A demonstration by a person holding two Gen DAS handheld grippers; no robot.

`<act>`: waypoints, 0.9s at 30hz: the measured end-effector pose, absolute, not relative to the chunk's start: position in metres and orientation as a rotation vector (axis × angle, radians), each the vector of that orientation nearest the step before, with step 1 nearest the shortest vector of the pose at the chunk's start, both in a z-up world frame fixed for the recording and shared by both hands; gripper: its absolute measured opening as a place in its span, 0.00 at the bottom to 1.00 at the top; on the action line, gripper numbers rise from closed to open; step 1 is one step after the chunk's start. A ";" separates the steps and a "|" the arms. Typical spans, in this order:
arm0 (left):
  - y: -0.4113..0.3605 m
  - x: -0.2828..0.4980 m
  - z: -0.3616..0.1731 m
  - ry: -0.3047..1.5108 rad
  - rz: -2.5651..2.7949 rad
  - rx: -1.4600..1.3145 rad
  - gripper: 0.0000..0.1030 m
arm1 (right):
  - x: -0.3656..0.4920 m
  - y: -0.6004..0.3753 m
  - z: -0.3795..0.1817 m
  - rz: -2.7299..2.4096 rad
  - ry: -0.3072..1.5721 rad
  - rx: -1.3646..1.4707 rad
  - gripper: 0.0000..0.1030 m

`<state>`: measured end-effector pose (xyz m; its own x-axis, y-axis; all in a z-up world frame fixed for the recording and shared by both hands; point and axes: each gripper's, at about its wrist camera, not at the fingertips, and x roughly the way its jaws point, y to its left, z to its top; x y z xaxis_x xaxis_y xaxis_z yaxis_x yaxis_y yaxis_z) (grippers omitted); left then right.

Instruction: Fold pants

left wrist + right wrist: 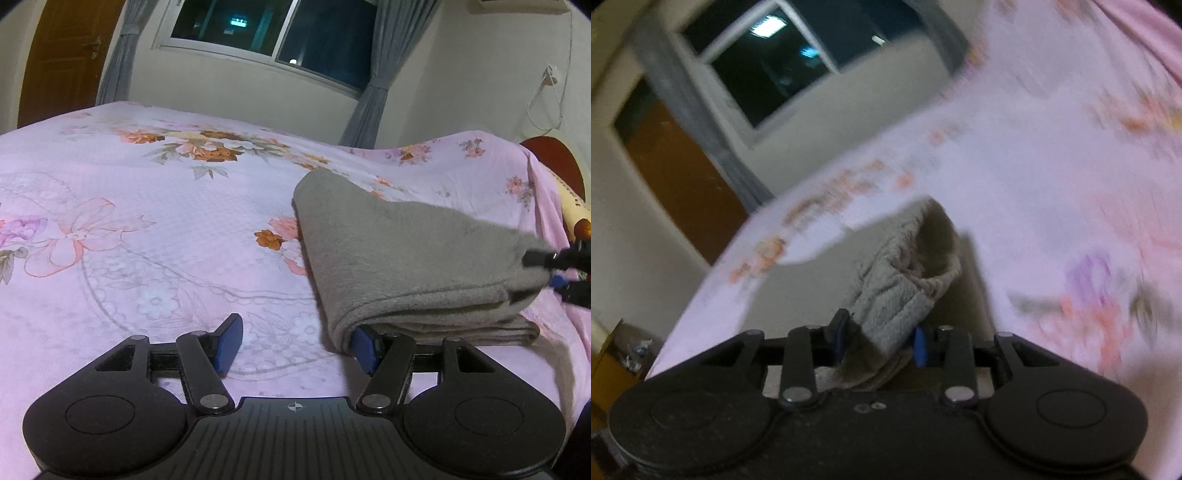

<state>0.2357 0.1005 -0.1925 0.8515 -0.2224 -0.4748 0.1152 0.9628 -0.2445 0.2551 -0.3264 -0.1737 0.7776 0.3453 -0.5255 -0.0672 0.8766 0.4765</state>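
Observation:
Grey fleece pants (402,258) lie folded in layers on the pink floral bed sheet (166,240), at the right of the left wrist view. My left gripper (299,341) is open and low over the sheet; its right blue fingertip (364,347) touches the near fold edge, the left one is over bare sheet. My right gripper (554,269) shows at the far right, clamped on the upper layer's corner. In the blurred right wrist view, that gripper (882,341) is shut on bunched grey pants fabric (897,295) with a ribbed waistband.
The bed sheet (1034,184) fills most of both views. A window with grey curtains (266,33) and a wooden door (62,55) stand behind the bed. A red-brown headboard (557,162) is at the far right.

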 end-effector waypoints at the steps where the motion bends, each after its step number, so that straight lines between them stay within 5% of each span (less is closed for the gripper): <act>1: 0.100 0.236 -0.193 0.525 -0.178 -0.206 0.61 | 0.259 -0.327 -0.178 0.223 0.663 0.447 0.33; 7: 0.098 0.233 -0.189 0.549 -0.181 -0.172 0.61 | 0.265 -0.341 -0.214 0.177 0.817 0.525 0.38; 11: 0.115 0.215 -0.173 0.584 -0.161 -0.246 0.61 | 0.246 -0.346 -0.182 0.166 0.762 0.377 0.57; 15: 0.103 0.206 -0.136 0.489 -0.264 -0.243 0.61 | 0.240 -0.346 -0.150 0.243 0.676 0.251 0.24; 27: 0.035 0.287 -0.146 0.649 -0.416 -0.157 0.61 | 0.288 -0.304 -0.175 0.311 0.801 0.020 0.23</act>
